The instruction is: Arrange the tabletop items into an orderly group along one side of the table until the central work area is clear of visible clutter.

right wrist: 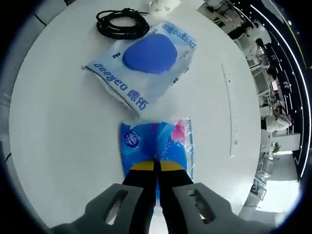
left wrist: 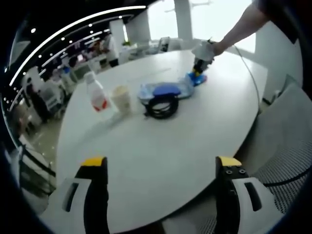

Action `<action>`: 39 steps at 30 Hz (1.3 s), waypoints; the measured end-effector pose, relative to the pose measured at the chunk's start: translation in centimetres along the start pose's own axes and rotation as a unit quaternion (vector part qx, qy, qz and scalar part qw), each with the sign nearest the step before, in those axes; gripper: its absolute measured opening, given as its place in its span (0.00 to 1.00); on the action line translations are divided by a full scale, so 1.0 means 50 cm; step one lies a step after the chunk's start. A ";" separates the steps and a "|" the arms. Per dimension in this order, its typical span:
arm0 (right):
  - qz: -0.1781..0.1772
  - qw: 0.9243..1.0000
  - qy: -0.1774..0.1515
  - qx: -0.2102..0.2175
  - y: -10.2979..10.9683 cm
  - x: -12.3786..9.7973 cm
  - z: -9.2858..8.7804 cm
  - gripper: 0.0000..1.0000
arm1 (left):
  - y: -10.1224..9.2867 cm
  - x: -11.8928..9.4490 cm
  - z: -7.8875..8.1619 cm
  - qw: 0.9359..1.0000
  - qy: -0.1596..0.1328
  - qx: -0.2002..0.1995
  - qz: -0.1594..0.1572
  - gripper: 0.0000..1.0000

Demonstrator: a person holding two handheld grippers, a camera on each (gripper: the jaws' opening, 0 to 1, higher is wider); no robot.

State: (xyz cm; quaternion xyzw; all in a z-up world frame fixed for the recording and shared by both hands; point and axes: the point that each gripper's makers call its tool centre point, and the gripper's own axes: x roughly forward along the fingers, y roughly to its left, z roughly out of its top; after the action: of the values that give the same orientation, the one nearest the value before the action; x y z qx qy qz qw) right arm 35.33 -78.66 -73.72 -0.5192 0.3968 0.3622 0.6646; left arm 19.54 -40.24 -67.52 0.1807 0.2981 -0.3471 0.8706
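Right gripper (right wrist: 157, 168) has its jaws together, pinched on the near edge of the small blue tissue pack (right wrist: 157, 144), which lies flat on the white table (right wrist: 58, 146). An edge pinch looks chosen so the soft pack can be dragged or lifted without crushing it. Just beyond it lies the wipes packet (right wrist: 144, 63) with a blue oval lid, and farther off the coiled black cable (right wrist: 122, 23) touches or nearly touches that packet's far corner.

In the left gripper view, the left gripper (left wrist: 163, 168) hovers over bare tabletop with jaws wide apart, holding nothing (likely waiting its turn). Across the table sit a bottle (left wrist: 96, 92) with a red label and a paper cup (left wrist: 122, 99), upright and close together, left of the cable and packet. The items already bunch toward the far side; the tissue pack is probably being pulled in to join them.
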 end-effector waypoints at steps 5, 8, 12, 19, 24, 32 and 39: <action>0.003 1.000 -0.003 0.030 0.014 -0.017 0.010 0.00 | 0.002 0.000 -0.001 1.000 0.000 -0.002 0.002 0.87; 0.000 0.997 -0.001 0.082 0.012 -0.019 0.010 0.00 | 0.004 0.000 -0.002 1.000 0.000 -0.003 0.003 0.87; 0.000 0.997 0.000 0.080 0.013 -0.023 0.013 0.00 | 0.006 -0.001 -0.001 1.000 -0.001 -0.003 0.005 0.87; -0.005 0.997 -0.003 0.078 0.010 -0.033 0.017 0.07 | 0.009 -0.002 0.003 1.000 -0.007 -0.006 0.007 0.87; -0.013 0.996 -0.017 0.088 -0.003 -0.049 0.026 0.10 | 0.009 -0.004 0.009 1.000 -0.015 -0.006 0.007 0.87; -0.007 0.991 -0.098 0.093 -0.004 -0.077 0.098 0.24 | 0.007 -0.007 0.019 1.000 -0.027 -0.003 0.007 0.88; -0.005 0.987 -0.126 0.094 -0.008 -0.093 0.140 0.36 | 0.008 -0.010 0.027 0.999 -0.038 -0.002 0.009 0.91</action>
State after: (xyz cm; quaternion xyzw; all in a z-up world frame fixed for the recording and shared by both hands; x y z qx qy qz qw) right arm 34.79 -72.25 -68.34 -0.4063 0.3392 0.3823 0.7575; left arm 20.05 -40.40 -66.13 0.1683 0.2633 -0.3452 0.8850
